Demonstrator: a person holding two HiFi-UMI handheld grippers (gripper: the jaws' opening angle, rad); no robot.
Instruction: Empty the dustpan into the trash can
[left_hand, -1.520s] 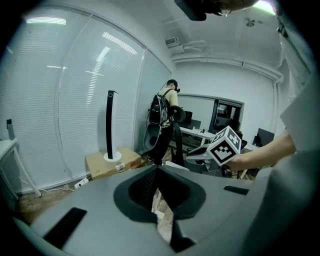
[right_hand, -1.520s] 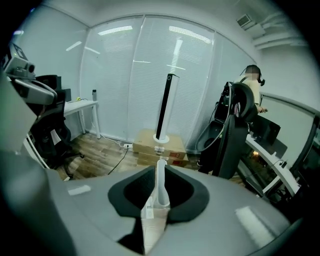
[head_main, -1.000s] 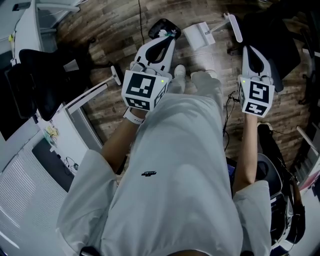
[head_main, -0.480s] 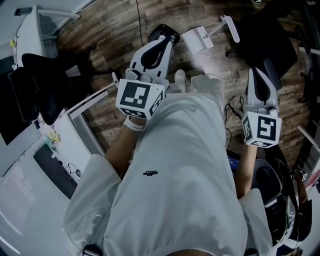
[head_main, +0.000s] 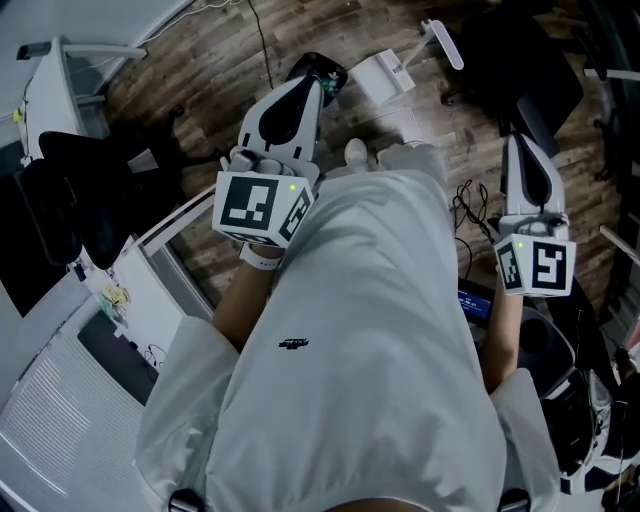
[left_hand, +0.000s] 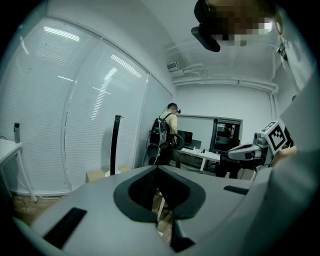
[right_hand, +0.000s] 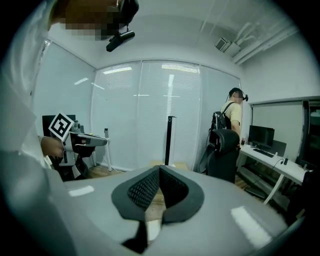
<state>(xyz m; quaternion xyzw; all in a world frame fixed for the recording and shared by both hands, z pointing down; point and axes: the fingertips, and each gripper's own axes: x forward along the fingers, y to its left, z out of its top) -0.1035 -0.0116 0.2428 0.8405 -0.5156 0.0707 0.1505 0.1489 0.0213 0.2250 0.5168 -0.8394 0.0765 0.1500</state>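
In the head view a white boxy dustpan-like thing (head_main: 383, 74) with a white handle lies on the wood floor ahead of the person's feet. Just left of it stands a black container (head_main: 322, 70); whether it is the trash can I cannot tell. My left gripper (head_main: 311, 84) is held high over the floor, shut and empty, its tip overlapping the black container in the picture. My right gripper (head_main: 518, 142) hangs at the right, also shut with nothing in it. Both gripper views look across the room, with the jaws (left_hand: 158, 169) (right_hand: 160, 168) closed together.
A black office chair (head_main: 75, 180) and a white desk (head_main: 120, 290) are at the left. Black chairs and cables (head_main: 470, 215) crowd the right. A person with a backpack (left_hand: 167, 135) stands by desks at the far glass wall, beside a black chair (right_hand: 222, 150).
Both grippers have risen toward the head camera. The left one drifted left and the right one slid down and right in the picture. Both stayed shut.
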